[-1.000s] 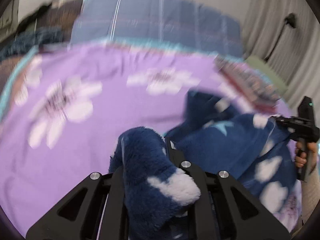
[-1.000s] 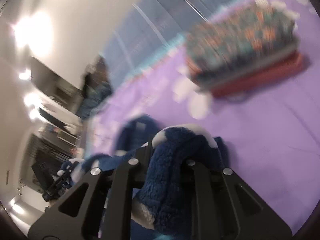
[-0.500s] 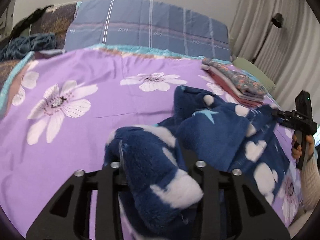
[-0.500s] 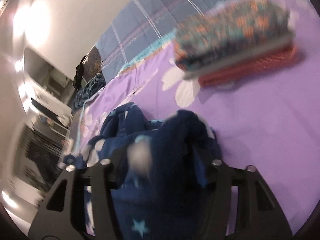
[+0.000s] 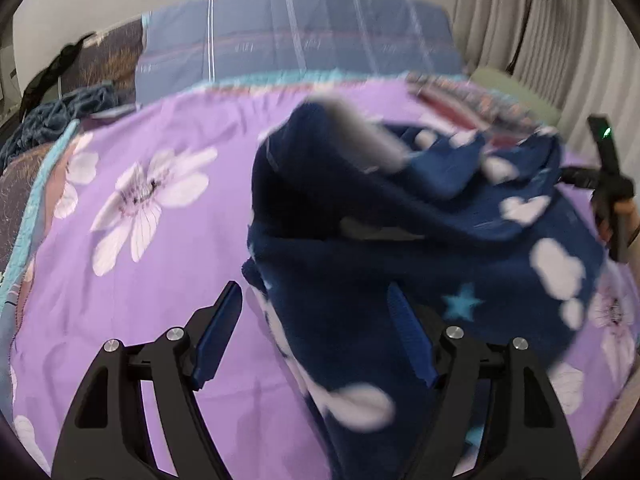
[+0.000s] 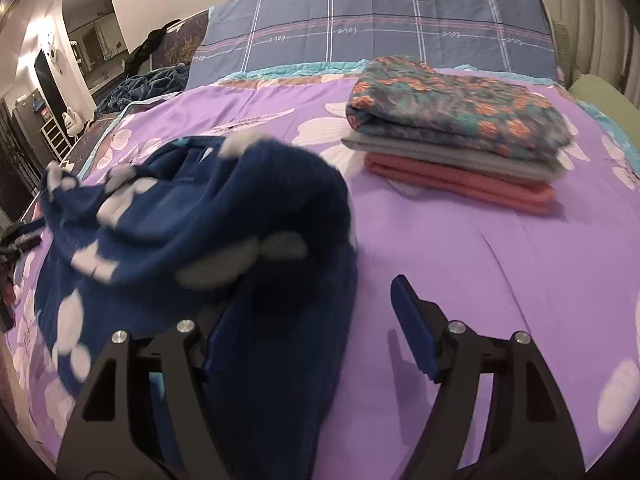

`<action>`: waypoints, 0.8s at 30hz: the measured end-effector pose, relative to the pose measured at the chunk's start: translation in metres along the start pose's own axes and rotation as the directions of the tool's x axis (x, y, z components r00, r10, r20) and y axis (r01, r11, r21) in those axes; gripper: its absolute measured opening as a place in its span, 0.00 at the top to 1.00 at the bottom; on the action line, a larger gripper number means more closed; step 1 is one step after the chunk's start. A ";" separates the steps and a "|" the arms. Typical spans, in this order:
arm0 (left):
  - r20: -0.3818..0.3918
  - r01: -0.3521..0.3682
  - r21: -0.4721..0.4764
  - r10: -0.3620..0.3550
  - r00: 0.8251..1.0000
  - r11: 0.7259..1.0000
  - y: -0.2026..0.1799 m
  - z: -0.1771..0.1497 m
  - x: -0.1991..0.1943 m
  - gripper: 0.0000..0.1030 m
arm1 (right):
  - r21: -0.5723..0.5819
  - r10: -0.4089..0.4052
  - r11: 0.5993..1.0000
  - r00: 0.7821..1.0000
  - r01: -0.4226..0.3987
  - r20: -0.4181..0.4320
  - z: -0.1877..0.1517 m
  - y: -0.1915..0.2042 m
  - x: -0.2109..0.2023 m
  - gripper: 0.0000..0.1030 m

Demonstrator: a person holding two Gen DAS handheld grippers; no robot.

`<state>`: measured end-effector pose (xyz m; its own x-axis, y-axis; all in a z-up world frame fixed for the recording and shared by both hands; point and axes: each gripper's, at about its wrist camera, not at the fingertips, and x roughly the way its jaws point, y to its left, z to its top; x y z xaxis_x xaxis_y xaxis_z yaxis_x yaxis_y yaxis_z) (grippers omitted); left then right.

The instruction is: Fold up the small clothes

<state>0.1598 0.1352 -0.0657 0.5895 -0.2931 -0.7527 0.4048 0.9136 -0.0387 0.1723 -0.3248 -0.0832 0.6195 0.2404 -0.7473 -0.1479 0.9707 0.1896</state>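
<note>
Purple bedspread (image 5: 132,280) printed with white flowers covers the bed, with a crumpled dark blue blanket (image 5: 60,116) at its far left edge and a blue plaid pillow (image 5: 304,36) along the wall beyond. Near the middle lies the task's garment, a navy fleece garment (image 5: 420,240) with white clouds and pale blue stars, heaped in loose, blurred folds on the spread. The left gripper (image 5: 316,320) stands with its jaws wide apart; they have just been opening, and the fleece lies slack between them, draped against the right-hand finger without being pinched. At the far right edge of this view a hand (image 5: 624,210) grips the handle of the other tool.

In the right wrist view the same garment (image 6: 192,220) sits left of centre. The right gripper (image 6: 308,312) has likewise just been opening its jaws; cloth hangs over its left-hand finger, while the right-hand finger stands clear above bare bedspread (image 6: 500,240). Well apart, further right, rests a stack of folded clothes (image 6: 460,140): floral piece on top, grey beneath, red at the bottom.
</note>
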 end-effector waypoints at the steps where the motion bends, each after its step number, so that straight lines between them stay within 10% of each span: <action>1: -0.016 -0.007 0.008 0.007 1.000 1.000 0.003 0.006 0.012 0.27 | -0.010 0.003 1.000 1.000 -0.003 -0.004 0.007 0.001 0.008 0.29; 7: 0.033 0.030 0.015 -0.030 0.999 0.999 0.023 0.055 0.041 0.33 | -0.044 0.104 0.994 0.994 -0.103 0.033 0.042 0.000 0.027 0.30; 9: 0.092 0.208 -0.070 -0.202 0.975 0.976 0.040 0.071 0.046 0.91 | -0.015 0.172 0.985 0.985 -0.172 0.031 0.050 -0.006 0.030 0.63; 10: 0.105 0.251 -0.136 -0.238 0.966 0.958 0.050 0.075 0.051 0.90 | 0.044 0.193 0.980 0.981 -0.194 0.025 0.055 -0.015 0.034 0.88; 14: 0.059 0.199 -0.293 -0.190 0.980 0.935 0.078 0.074 0.088 0.89 | 0.309 0.204 0.932 0.979 -0.189 -0.014 0.056 -0.057 0.061 0.87; 21: -0.038 0.096 -0.245 -0.109 0.993 0.965 0.065 0.056 0.097 0.80 | 0.287 0.136 0.950 0.990 -0.121 -0.033 0.046 -0.053 0.057 0.63; 24: -0.024 0.106 -0.244 -0.115 0.993 0.964 0.068 0.052 0.083 0.61 | 0.291 0.143 0.947 0.990 -0.134 -0.011 0.044 -0.054 0.038 0.63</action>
<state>0.2726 0.1579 -0.0964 0.5220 -0.3897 -0.7587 0.2819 0.9184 -0.2778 0.2377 -0.3689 -0.0941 0.5834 0.3767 -0.7195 0.0018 0.8853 0.4650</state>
